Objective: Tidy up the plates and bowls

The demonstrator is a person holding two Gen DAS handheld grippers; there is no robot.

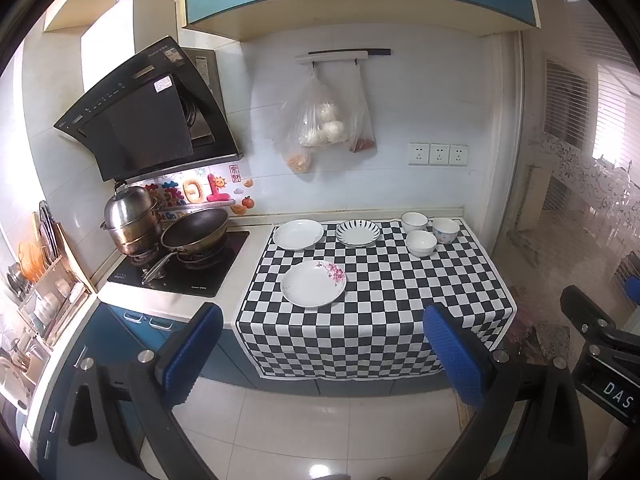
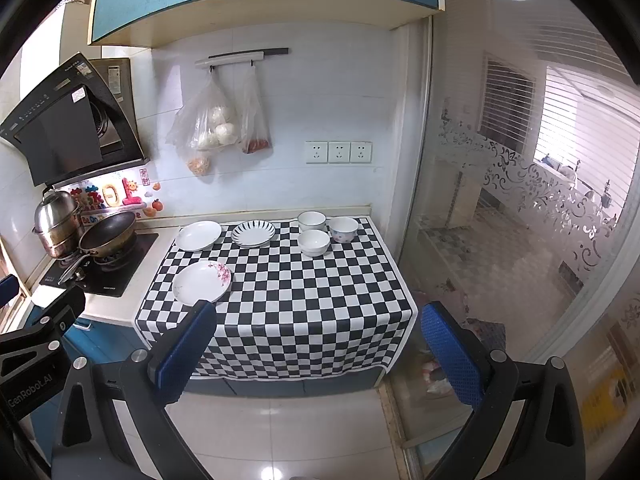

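Observation:
On the checkered cloth [image 1: 400, 304] [image 2: 320, 300] lie three plates: a flower-print plate [image 1: 313, 284] [image 2: 202, 282] near the front left, a plain white plate [image 1: 298, 234] [image 2: 198, 235] at the back left, and a striped plate [image 1: 358, 233] [image 2: 253, 233] beside it. Three bowls stand at the back right: a white one [image 1: 415, 222] [image 2: 311, 221], a patterned one [image 1: 445, 229] [image 2: 343, 229] and a white one in front [image 1: 421, 243] [image 2: 313, 242]. My left gripper [image 1: 324, 344] and right gripper [image 2: 318, 344] are open and empty, held back from the counter above the floor.
A hob [image 1: 180, 268] with a wok [image 1: 195, 234] and a steel steamer pot [image 1: 130, 220] sits left of the cloth. A dish rack [image 1: 48, 280] stands far left. Plastic bags [image 1: 324, 120] hang on the wall. A glass door [image 2: 520, 220] is on the right.

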